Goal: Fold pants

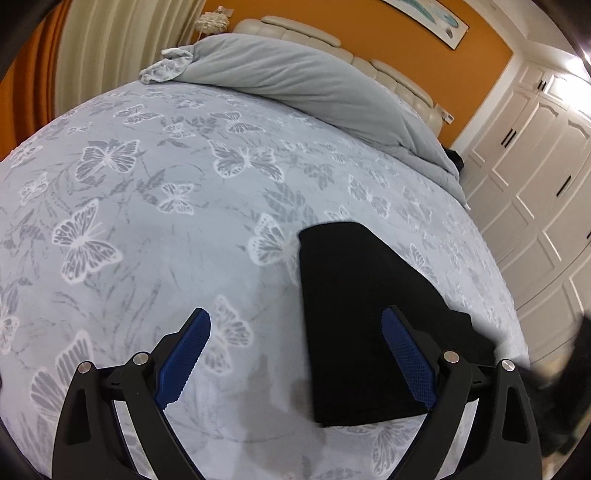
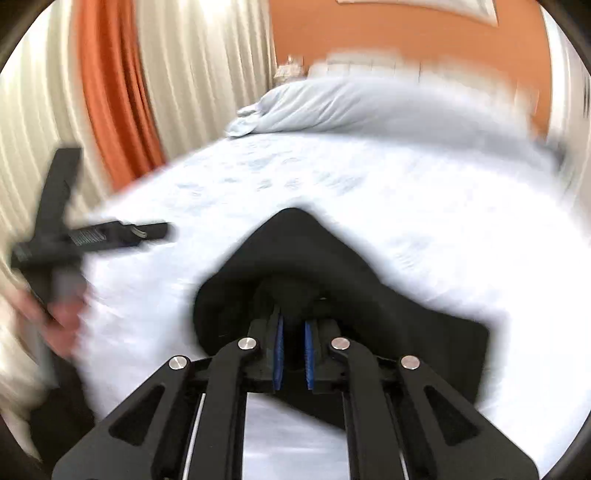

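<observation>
The black pants [image 1: 362, 314] lie folded into a narrow stack on the butterfly-print bed sheet [image 1: 147, 206], right of centre in the left wrist view. My left gripper [image 1: 295, 315] is open above the sheet, its right blue pad [image 1: 406, 358] over the pants and its left pad over bare sheet, with nothing gripped. In the blurred right wrist view my right gripper [image 2: 293, 317] is shut on a bunch of the pants [image 2: 295, 251], which rise in a peak in front of it. At the left edge of that view a hand [image 2: 55, 314] holds the left gripper [image 2: 155, 230].
A grey duvet [image 1: 295, 77] is heaped at the head of the bed against a cream headboard [image 1: 295, 29] and an orange wall. Curtains [image 2: 110, 92] hang to the left. White wardrobe doors [image 1: 535, 166] stand past the bed's right edge.
</observation>
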### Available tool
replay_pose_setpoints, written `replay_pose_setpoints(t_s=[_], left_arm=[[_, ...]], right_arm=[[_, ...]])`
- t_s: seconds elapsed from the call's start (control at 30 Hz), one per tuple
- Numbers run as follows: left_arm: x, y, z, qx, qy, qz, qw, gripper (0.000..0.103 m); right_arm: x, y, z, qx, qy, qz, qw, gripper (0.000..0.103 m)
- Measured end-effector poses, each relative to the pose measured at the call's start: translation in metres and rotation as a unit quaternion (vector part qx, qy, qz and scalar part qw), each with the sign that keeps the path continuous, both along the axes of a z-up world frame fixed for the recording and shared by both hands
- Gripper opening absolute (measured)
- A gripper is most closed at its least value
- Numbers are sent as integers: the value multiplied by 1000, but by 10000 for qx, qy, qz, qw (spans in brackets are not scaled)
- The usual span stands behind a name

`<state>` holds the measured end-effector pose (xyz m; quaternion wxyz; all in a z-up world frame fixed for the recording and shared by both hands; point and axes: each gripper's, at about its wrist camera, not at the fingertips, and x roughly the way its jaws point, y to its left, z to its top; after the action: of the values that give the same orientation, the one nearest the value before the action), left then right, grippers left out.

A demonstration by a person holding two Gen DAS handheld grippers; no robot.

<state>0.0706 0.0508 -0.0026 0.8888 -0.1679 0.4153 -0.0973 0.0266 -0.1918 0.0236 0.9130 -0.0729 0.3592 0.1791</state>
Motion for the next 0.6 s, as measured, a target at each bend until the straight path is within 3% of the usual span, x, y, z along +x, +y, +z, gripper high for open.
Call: replay_pose_setpoints(t_s=[0.07,0.1,0.13,0.2,0.23,0.3,0.33,0.4,0.53,0.6], left_arm=[[1,-1,-2,135,-1,23,9999,92],[2,-2,-3,208,14,30,9998,92],[3,-4,-6,288,44,30,9996,92],[6,-10,-12,373,184,-19,9991,92],[7,-12,-14,361,256,-74,9990,92],[8,-18,-18,318,341,-174,9988,92],[8,-21,-19,324,344,-190,9987,92],[7,-30,-20,391,322,-268,9984,92],[3,-47,-22,381,272,-540,9974,92],[0,-56,-22,345,224,-747,9964,92]], right_arm=[[18,-32,-40,-157,908,-246,9954,9],[27,-49,-67,-258,1446,-574,9875,16],[34,-68,-97,-271,2066,-868,9742,15],[31,-87,-90,372,2129,-928,9720,26],[26,-94,-76,466,2007,-1007,9734,30],[15,-106,-58,839,1719,-1094,9754,48],[14,-110,-56,1014,1743,-1134,9729,48],[22,-121,-60,1320,1849,-1280,9654,48],[45,-122,-84,1453,2177,-1445,9542,50],[60,-122,-97,1541,2421,-1401,9476,70]])
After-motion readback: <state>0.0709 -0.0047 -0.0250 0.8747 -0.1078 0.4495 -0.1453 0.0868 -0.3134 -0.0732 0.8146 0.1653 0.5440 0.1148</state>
